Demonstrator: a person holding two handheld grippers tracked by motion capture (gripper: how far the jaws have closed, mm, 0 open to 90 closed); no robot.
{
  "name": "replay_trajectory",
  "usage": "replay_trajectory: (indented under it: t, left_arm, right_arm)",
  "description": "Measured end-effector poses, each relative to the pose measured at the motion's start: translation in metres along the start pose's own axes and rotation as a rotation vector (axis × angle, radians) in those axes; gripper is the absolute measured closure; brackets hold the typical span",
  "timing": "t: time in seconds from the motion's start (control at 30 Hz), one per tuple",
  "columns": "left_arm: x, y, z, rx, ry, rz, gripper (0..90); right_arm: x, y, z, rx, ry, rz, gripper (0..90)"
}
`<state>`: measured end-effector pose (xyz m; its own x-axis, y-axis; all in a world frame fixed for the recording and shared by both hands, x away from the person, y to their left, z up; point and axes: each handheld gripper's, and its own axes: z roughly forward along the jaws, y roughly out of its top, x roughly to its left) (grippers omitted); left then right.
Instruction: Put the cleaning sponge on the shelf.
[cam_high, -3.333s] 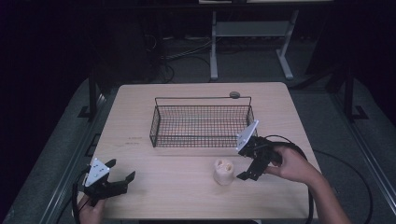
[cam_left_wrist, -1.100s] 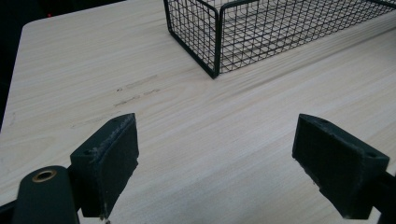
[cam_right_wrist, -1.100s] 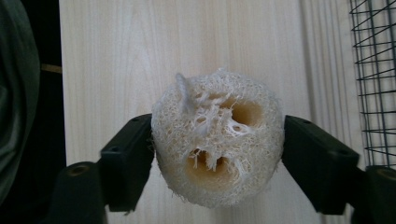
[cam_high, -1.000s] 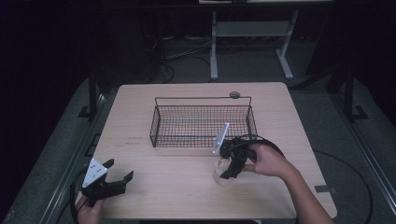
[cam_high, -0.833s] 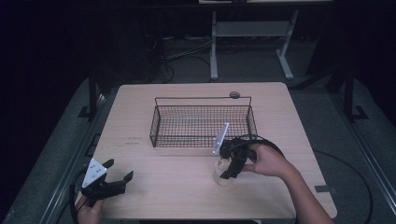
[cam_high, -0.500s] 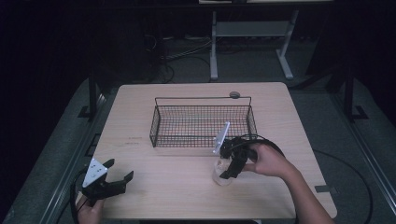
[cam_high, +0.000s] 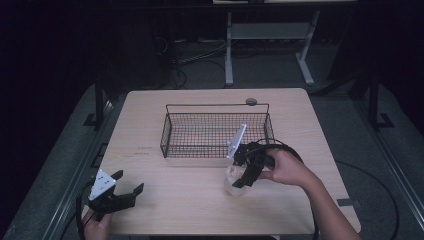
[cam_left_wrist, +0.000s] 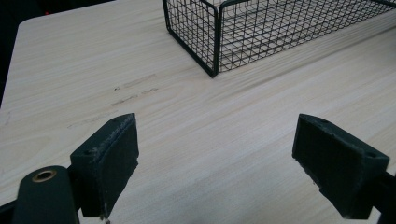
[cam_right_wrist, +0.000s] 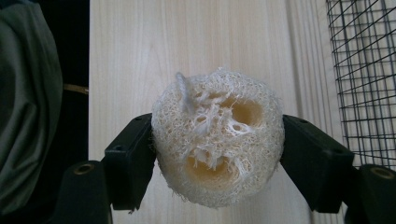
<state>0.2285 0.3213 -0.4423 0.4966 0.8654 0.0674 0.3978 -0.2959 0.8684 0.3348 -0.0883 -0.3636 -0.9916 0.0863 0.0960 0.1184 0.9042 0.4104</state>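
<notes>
Loofah fibres are filling the right gripper view, where the pale round loofah sponge slice (cam_right_wrist: 218, 138) is sitting pinched between the two black jaws of the right gripper (cam_right_wrist: 218, 158), its holes and coarse weave plainly visible. From the high view the same loofah (cam_high: 233, 179) is showing as a small pale lump on the light wooden table (cam_high: 200, 200), just in front of the black wire mesh basket (cam_high: 216, 132), with the right gripper (cam_high: 242, 180) bearing down on it. The left gripper (cam_high: 127, 192) is resting near the table's front left corner, well apart. Its own view is showing its jaws spread wide over bare wood, the basket's corner (cam_left_wrist: 215, 42) beyond.
</notes>
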Motion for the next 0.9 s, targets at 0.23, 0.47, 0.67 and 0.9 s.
replay_trajectory:
  t: [0.23,0.47,0.67,0.9]
  left_arm:
    - [0.000,0.000,-0.001,-0.002,0.002,-0.002,13.7]
    - [0.001,0.000,-0.001,-0.004,0.004,-0.006,13.7]
    - [0.001,0.000,-0.001,-0.004,0.005,-0.006,13.7]
    - [0.002,0.000,-0.001,-0.004,0.005,-0.003,13.7]
  right_arm:
    - [-0.002,0.003,-0.007,-0.019,0.010,0.007,28.6]
    - [-0.005,0.008,-0.012,-0.018,0.009,0.006,28.6]
    - [-0.008,0.014,-0.018,-0.019,0.008,0.005,28.7]
    - [-0.014,0.020,-0.027,-0.026,0.007,0.007,28.7]
